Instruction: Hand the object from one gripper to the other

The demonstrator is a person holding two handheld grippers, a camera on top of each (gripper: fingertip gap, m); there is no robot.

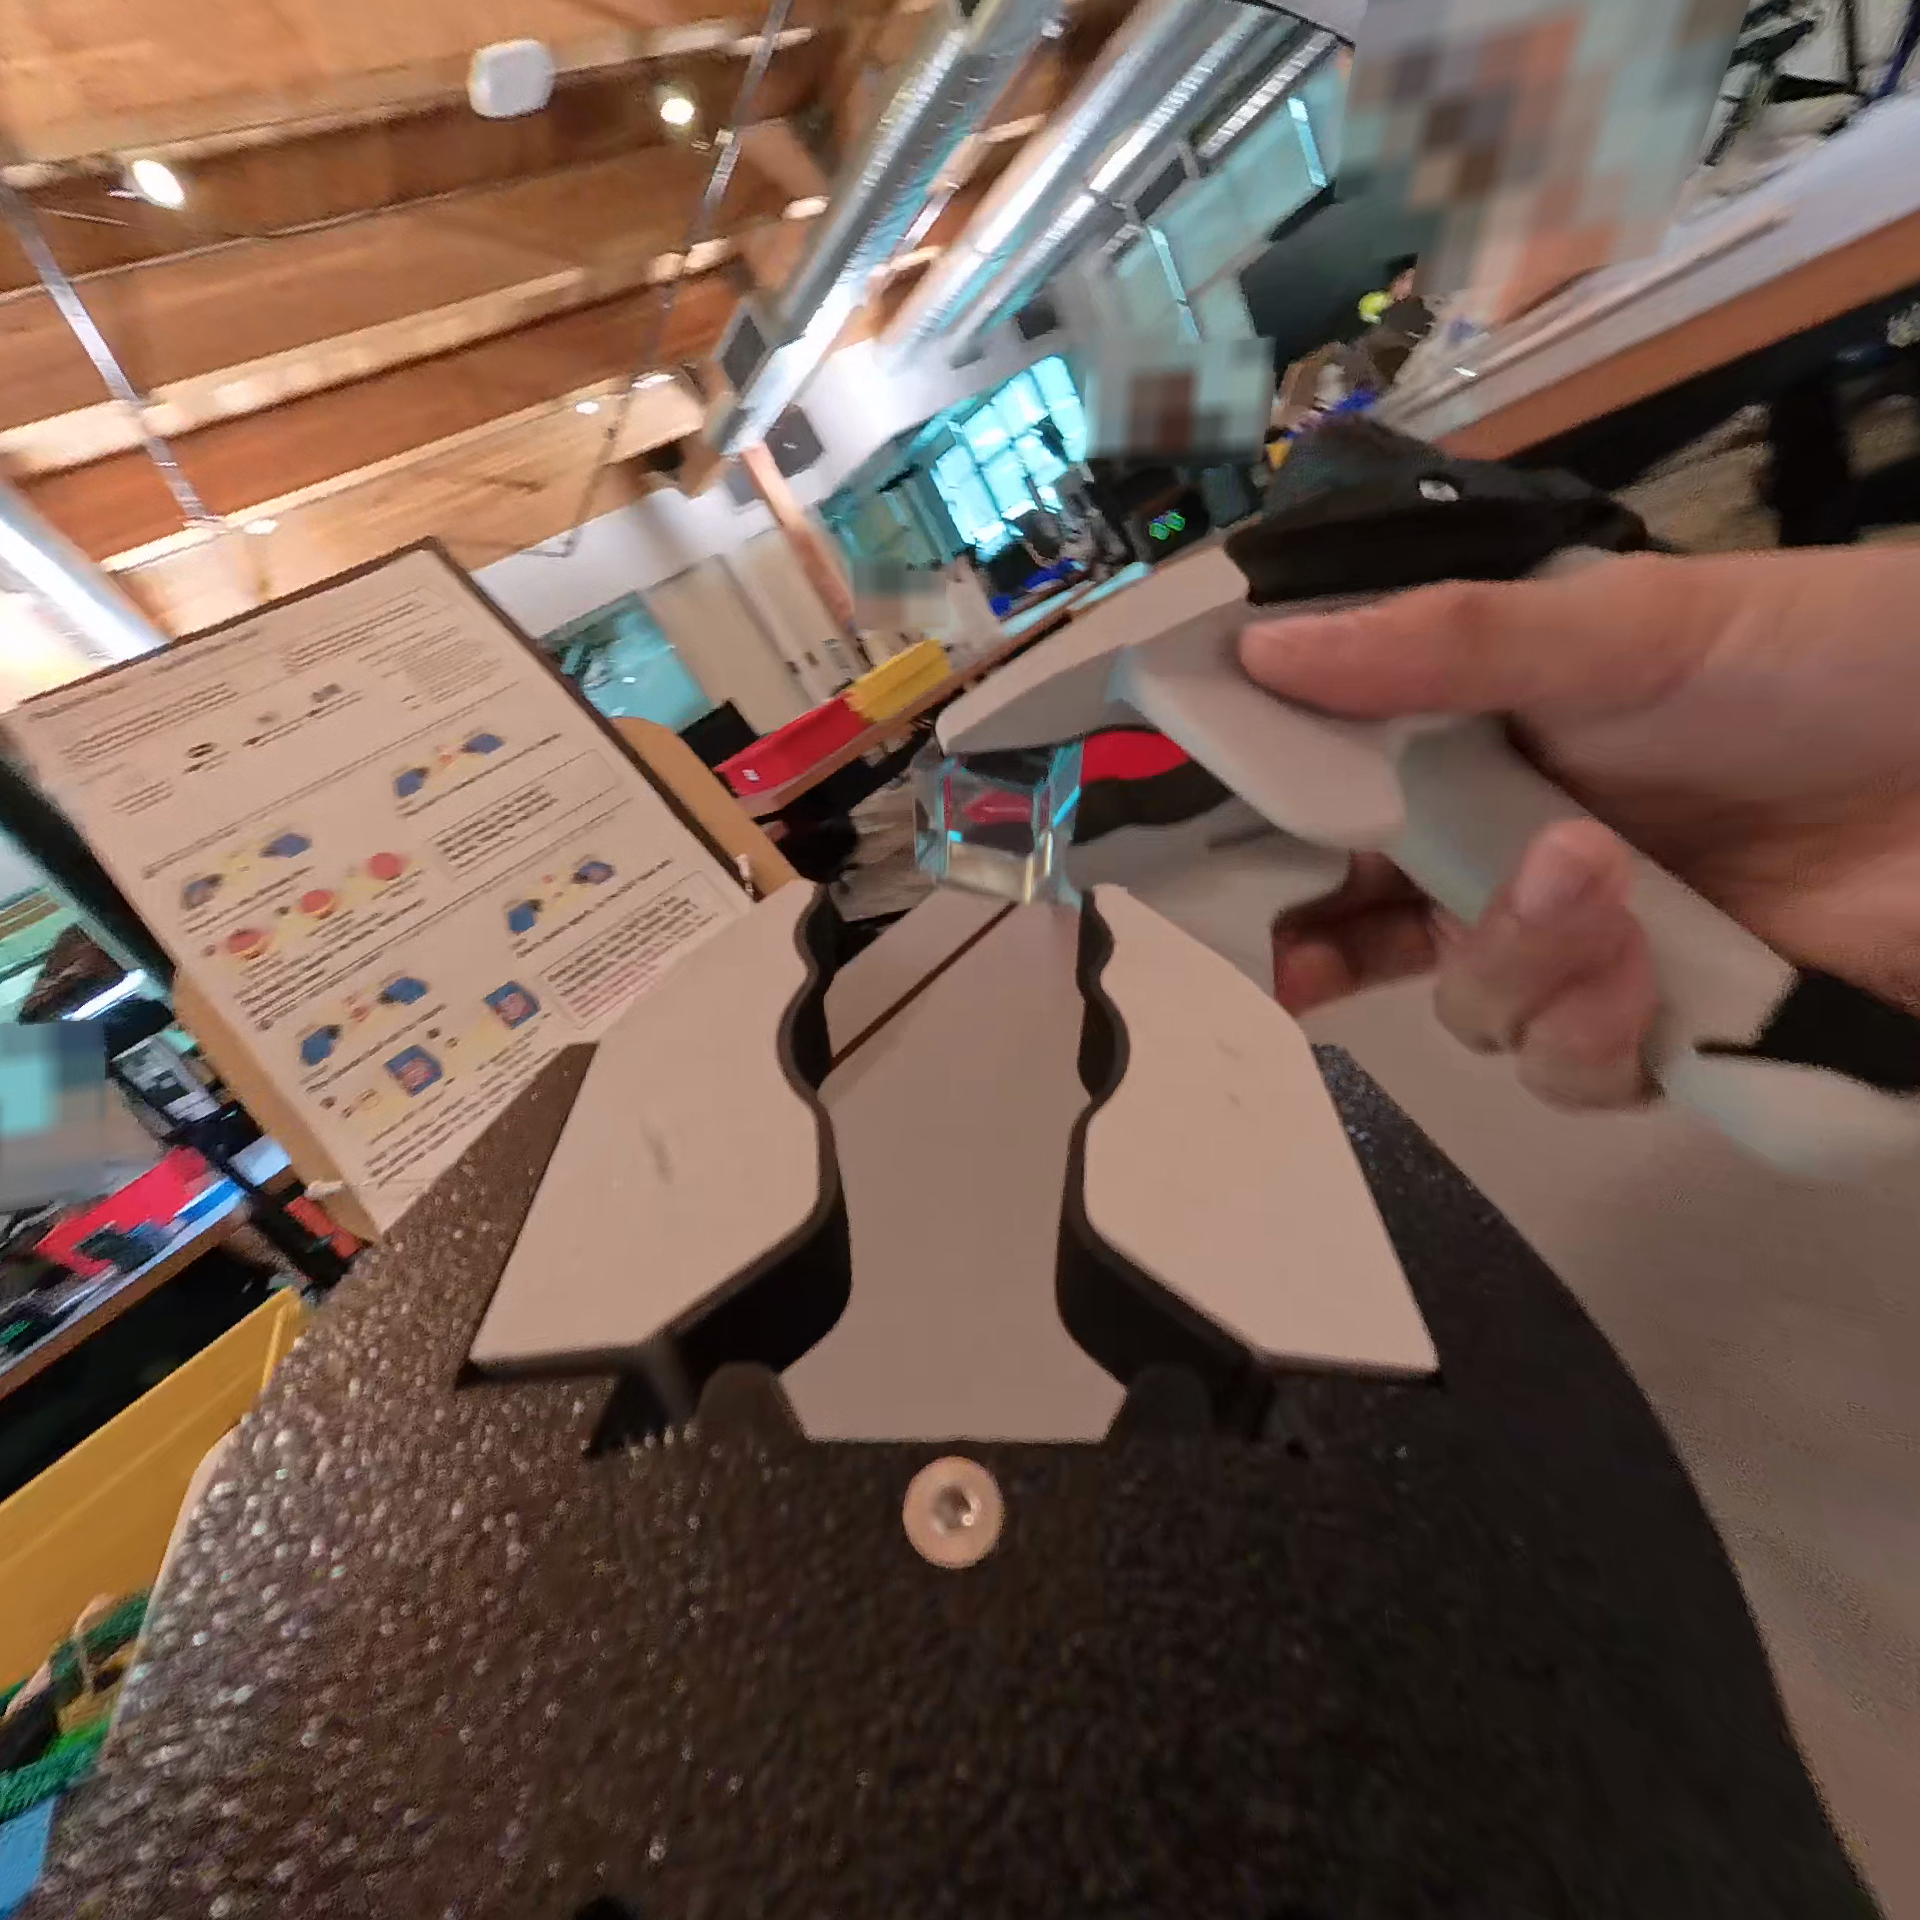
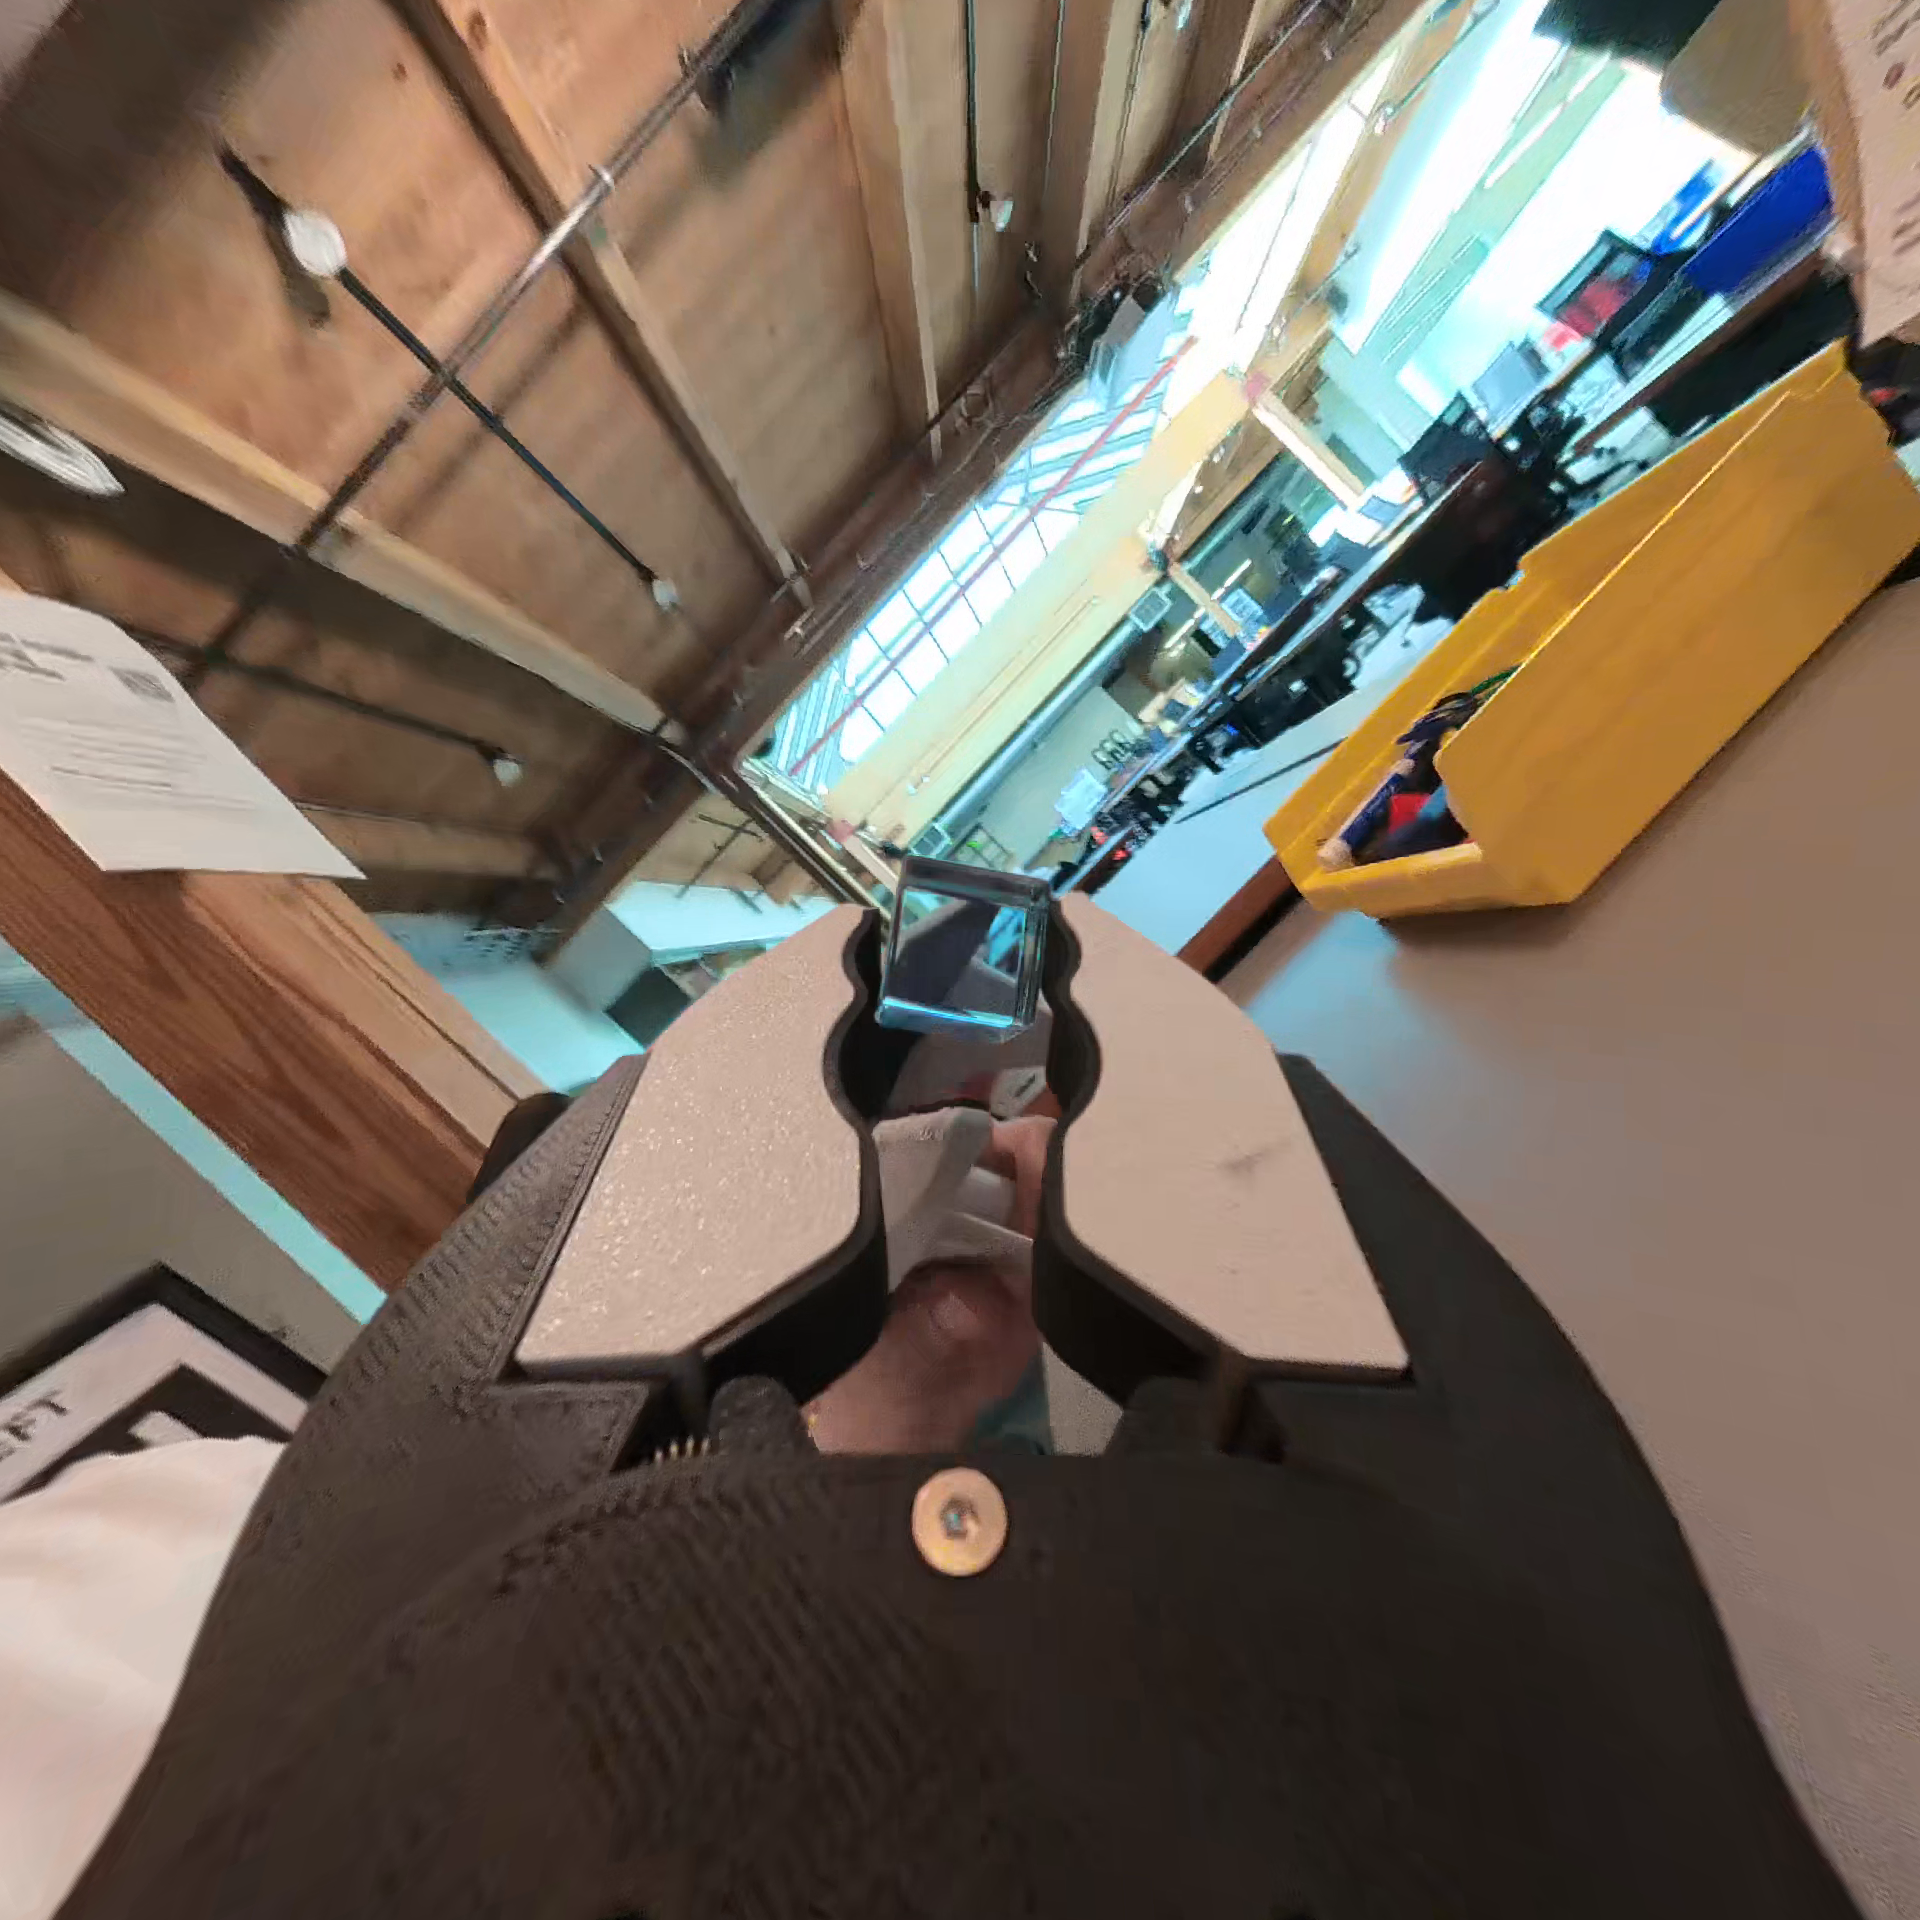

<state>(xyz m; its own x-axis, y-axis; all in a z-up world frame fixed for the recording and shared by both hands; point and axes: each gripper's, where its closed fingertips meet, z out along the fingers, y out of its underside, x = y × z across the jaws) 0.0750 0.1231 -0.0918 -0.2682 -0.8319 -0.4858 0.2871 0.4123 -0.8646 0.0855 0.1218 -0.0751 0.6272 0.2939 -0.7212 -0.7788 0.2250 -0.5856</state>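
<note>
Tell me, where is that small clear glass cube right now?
The small clear glass cube is pinched at the right gripper's tips, just beyond the open left gripper's fingertips.

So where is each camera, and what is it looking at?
Left wrist view: sits on the left tongs, looks along their open fingers at the glass cube; the other tongs and a hand show.
Right wrist view: sits on the right tongs, tilted up toward the ceiling; they pinch the cube, a yellow bin to the right.
Both show the cube.
</note>
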